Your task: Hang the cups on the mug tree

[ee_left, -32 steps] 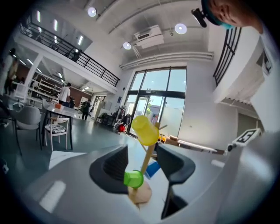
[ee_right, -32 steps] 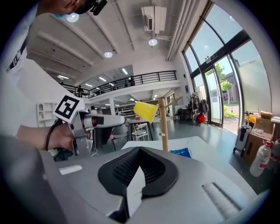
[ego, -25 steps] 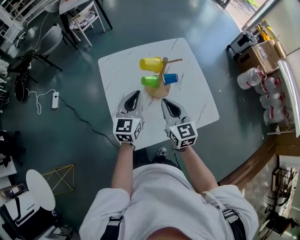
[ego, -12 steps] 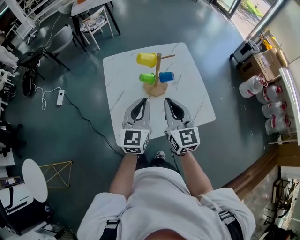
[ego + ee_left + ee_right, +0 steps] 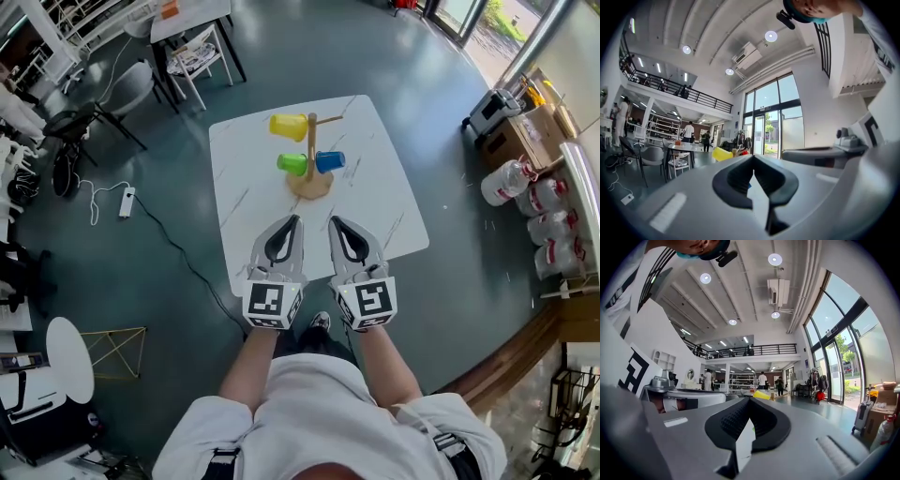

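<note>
A wooden mug tree (image 5: 311, 159) stands on the white marble table (image 5: 375, 202). A yellow cup (image 5: 287, 126) hangs high on its left, a green cup (image 5: 293, 164) lower left, and a blue cup (image 5: 330, 161) lower right. My left gripper (image 5: 292, 221) and right gripper (image 5: 336, 222) hover side by side over the table's near edge, both shut and empty, well short of the tree. In the left gripper view the yellow cup (image 5: 721, 153) peeks above the closed jaws. It shows again as the yellow cup (image 5: 761, 395) in the right gripper view.
Chairs (image 5: 192, 58) and another table stand at the back left. A power strip with cable (image 5: 126, 201) lies on the floor at left. Water bottles (image 5: 506, 181) and cardboard boxes (image 5: 530, 117) sit at right by a wooden counter.
Both grippers have drawn back toward me from beside the tree's base to the near table edge. The view has shifted, so the table sits farther away.
</note>
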